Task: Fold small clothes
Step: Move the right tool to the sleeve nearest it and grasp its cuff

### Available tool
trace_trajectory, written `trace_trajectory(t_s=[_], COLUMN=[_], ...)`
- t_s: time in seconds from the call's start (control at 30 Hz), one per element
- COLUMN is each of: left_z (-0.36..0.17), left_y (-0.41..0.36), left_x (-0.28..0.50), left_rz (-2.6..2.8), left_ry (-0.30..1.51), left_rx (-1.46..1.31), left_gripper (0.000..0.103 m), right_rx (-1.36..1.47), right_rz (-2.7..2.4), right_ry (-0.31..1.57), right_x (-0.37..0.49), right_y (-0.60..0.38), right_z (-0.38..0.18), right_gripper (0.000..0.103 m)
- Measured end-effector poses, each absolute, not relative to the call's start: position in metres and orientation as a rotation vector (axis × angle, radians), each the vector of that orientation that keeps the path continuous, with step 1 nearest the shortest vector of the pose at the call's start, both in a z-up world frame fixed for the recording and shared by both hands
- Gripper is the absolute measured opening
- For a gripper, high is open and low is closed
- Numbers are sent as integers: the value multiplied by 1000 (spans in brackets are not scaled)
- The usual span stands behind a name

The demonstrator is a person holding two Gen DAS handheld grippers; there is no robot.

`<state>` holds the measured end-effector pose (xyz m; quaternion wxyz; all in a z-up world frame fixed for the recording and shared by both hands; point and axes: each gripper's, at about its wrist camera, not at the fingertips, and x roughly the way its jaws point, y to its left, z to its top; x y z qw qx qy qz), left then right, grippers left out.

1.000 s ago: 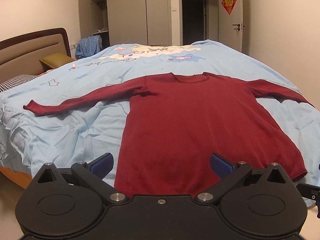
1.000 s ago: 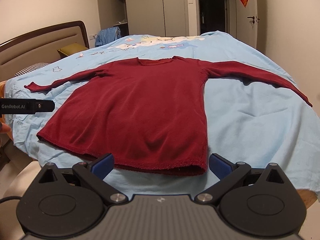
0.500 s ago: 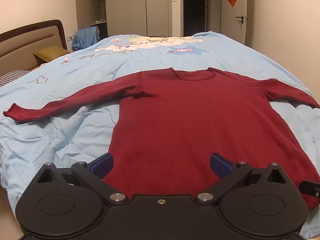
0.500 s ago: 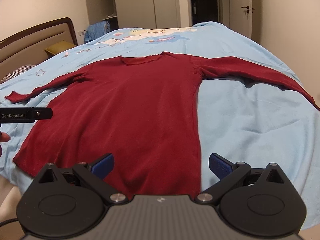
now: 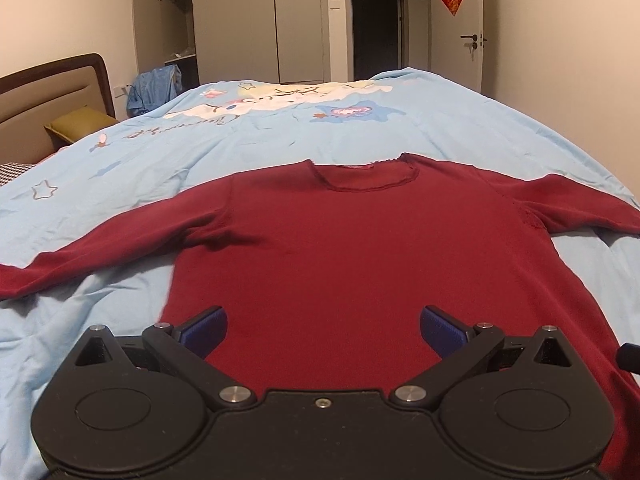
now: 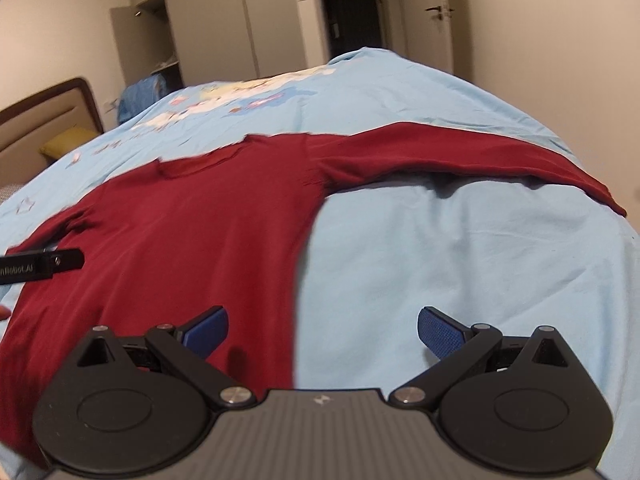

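A dark red long-sleeved sweater [image 5: 360,248] lies flat on the bed, neck away from me, both sleeves spread out. My left gripper [image 5: 323,330] hovers open over the lower body of the sweater, nothing between its blue pads. The right wrist view shows the same sweater [image 6: 192,232], its right sleeve [image 6: 460,152] stretching toward the bed's right edge. My right gripper [image 6: 323,330] is open above the sweater's right side seam, one pad over red cloth, the other over bare cover. The left gripper's body [image 6: 40,264] pokes in at the left of that view.
A light blue cartoon-print duvet [image 5: 320,120] covers the bed. The headboard [image 5: 52,92] and a yellow-green pillow [image 5: 78,124] are at left. Wardrobes [image 5: 240,20], a dark doorway [image 5: 376,24] and a white door [image 5: 460,28] stand behind. A fingertip [image 6: 3,312] shows at the left edge.
Both grippers have moved forward over the sweater, from beyond its hem to above its body. The right one has also swung rightward and tilted. Both stay open.
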<state>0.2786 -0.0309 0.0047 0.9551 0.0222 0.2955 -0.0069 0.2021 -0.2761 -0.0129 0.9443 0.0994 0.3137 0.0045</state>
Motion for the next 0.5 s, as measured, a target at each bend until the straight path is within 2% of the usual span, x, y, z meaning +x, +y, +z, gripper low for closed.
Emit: trace_trajectory(t_s=[0.27, 0.5], left_z=[-21, -41], left_y=[-48, -48], left_x=[331, 361], left_rz=[5, 13], left_ry=[567, 607], left_rx=[6, -54], left_gripper=[102, 102], right_rx=[338, 445], right_rz=[-124, -167], right_ry=[548, 474], right_x=[227, 256], right_y=[-346, -404], right_z=[-33, -39], right_gripper=[103, 103])
